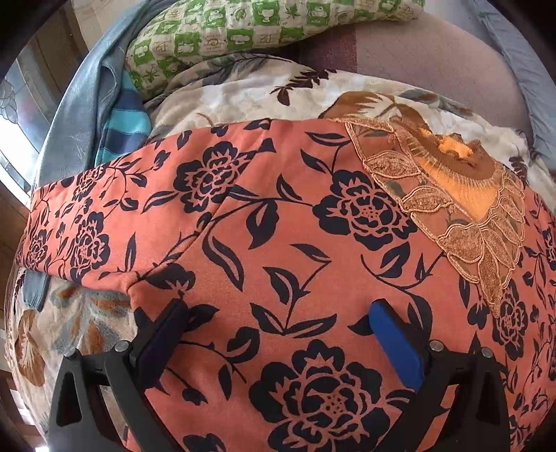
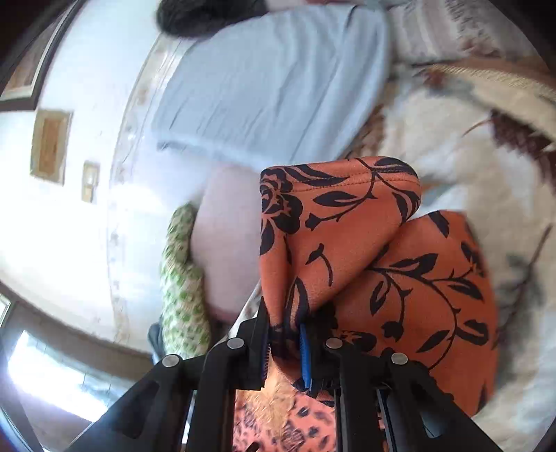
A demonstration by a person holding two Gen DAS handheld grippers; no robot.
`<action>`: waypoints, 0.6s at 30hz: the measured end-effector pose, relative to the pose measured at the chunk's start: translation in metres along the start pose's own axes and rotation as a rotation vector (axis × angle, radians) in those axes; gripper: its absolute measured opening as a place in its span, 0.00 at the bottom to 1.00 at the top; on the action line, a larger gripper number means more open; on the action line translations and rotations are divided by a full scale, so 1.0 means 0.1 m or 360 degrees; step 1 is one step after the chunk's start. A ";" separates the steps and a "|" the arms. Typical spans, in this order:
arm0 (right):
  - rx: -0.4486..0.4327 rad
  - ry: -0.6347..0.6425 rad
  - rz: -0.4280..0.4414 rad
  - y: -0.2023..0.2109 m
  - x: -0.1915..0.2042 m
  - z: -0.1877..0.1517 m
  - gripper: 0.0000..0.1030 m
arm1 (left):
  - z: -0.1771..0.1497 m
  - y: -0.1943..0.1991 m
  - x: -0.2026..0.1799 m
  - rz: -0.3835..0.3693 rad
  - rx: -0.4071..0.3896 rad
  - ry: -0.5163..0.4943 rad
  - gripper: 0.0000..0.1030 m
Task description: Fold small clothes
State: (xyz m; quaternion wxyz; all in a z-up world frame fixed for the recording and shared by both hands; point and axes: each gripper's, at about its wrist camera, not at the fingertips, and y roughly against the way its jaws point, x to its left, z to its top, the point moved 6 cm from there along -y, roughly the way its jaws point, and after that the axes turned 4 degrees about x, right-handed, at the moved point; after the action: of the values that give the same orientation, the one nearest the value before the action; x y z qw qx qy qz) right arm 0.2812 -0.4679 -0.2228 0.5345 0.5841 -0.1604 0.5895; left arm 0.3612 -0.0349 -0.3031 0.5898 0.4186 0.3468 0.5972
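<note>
An orange garment with black flowers [image 1: 295, 243] lies spread over the bed, with a lace neckline patch [image 1: 448, 208] at its right. My left gripper [image 1: 278, 313] hovers just above the cloth, jaws wide open, nothing between its fingers. In the right wrist view my right gripper [image 2: 285, 333] is shut on a hemmed edge of the same orange garment [image 2: 347, 226], and the cloth stands up in a fold from its fingers.
A green checked pillow [image 1: 243, 31] and a blue striped cloth [image 1: 125, 121] lie beyond the garment. A floral blanket [image 1: 243, 94] covers the bed. A pale blue pillow [image 2: 271, 80] and a white wall [image 2: 52, 208] show in the right wrist view.
</note>
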 end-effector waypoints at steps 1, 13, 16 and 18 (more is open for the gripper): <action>0.0095 0.0065 0.0006 -0.20 0.19 -0.18 0.15 | 0.01 0.06 0.03 -0.0013 -0.0025 0.0000 1.00; 0.0870 0.0055 0.0070 -1.98 0.37 -2.10 0.74 | 0.08 0.18 0.29 -0.0350 -0.0066 0.0231 1.00; 0.0653 -0.0010 0.0279 -1.59 0.40 -1.80 0.75 | 0.11 0.20 0.10 -0.0479 -0.0073 0.0219 1.00; 0.0502 0.0021 0.0352 -1.28 0.34 -1.60 0.75 | 0.12 0.24 -0.08 -0.0589 -0.0096 0.0199 1.00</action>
State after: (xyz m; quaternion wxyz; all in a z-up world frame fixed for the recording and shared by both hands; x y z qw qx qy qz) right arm 0.3120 -0.2743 -0.2917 0.3694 0.6354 -0.1258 0.6663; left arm 0.3618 -0.0449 -0.2770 0.6791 0.2921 0.4357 0.5134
